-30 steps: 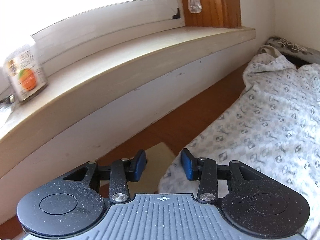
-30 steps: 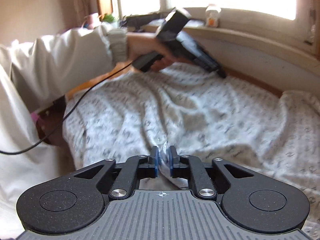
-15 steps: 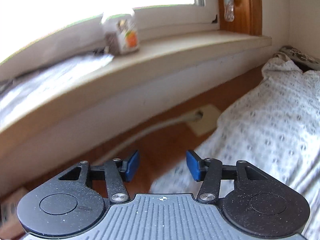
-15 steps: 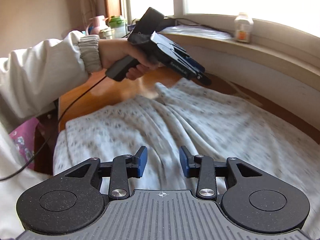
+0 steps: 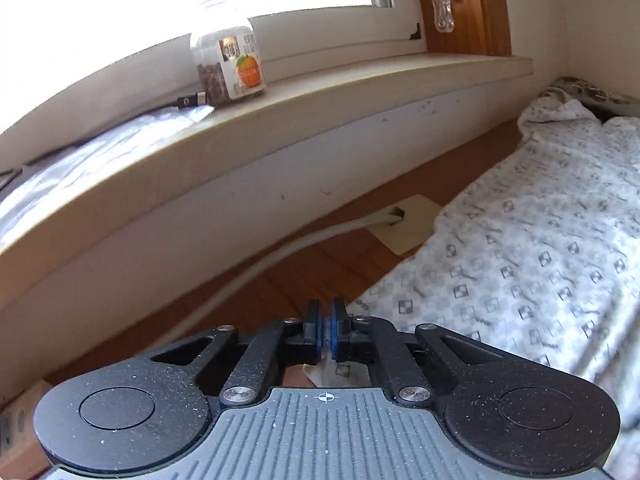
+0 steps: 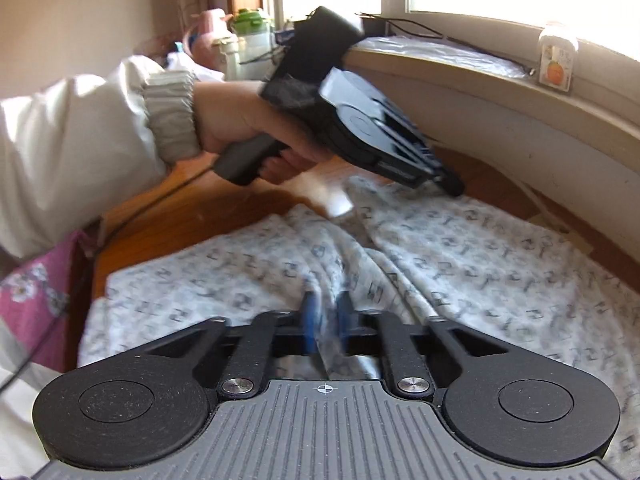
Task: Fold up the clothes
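A white garment with a grey square print lies spread over the wooden table. In the left wrist view my left gripper is shut on the garment's near edge, with a bit of cloth showing under the pads. The right wrist view shows that same left gripper held by a hand, its tip down at the far edge of the garment. My right gripper is motion-blurred, its pads close together with a ridge of cloth between them.
A window sill curves along the table's far side and carries a jar with an orange label. A white cable runs to a beige plate. Bottles stand at the back left, and pink cloth hangs at the left.
Both grippers were open half a second ago and have now closed on the garment. The left gripper has swung left and dropped to the garment's edge.
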`<state>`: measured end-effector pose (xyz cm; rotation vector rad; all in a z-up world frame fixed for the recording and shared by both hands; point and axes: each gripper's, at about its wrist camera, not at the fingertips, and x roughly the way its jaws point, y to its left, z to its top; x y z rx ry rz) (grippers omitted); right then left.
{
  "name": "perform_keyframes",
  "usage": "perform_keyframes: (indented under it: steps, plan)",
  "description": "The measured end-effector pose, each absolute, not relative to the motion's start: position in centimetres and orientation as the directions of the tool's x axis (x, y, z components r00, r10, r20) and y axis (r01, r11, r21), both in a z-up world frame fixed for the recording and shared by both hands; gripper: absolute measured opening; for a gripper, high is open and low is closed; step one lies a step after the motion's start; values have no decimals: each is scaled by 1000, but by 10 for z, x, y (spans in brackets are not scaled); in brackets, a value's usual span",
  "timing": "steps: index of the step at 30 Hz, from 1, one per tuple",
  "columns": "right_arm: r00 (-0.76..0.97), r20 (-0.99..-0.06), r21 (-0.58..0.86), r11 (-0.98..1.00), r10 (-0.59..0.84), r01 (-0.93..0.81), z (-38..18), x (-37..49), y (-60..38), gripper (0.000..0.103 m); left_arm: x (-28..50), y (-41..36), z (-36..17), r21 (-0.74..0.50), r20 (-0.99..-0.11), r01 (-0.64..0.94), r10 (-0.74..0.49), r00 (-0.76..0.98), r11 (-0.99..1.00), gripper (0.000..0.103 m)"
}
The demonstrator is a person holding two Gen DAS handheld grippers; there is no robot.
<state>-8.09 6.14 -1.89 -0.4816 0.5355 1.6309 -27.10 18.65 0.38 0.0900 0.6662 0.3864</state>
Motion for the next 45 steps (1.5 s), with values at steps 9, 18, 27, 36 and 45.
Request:
perform_keyframes:
  steps: [9, 18, 27, 36, 45]
  plan:
    - [-235, -618, 80, -237, 750, -968, -14, -117, 56, 13, -277, 205, 23, 181, -510, -426, 455, 730, 886, 2]
    - [-93, -555, 70, -65, 826, -995, 1, -94, 78, 42, -315, 195, 30, 117, -487, -453, 449, 749, 884, 3]
    - [117, -571, -23, 127, 812, -992, -20, -65, 141, 40, -359, 187, 28, 58, -501, -462, 426, 753, 885, 6]
    - [101, -472, 72, 153, 876, -986, 2, -42, 98, 2, -368, 185, 16, 11, -534, -429, 368, 761, 903, 6]
    - [148, -467, 84, 211, 872, -974, -4, -25, 79, 2, -334, 176, 7, 47, -591, -365, 320, 740, 930, 37]
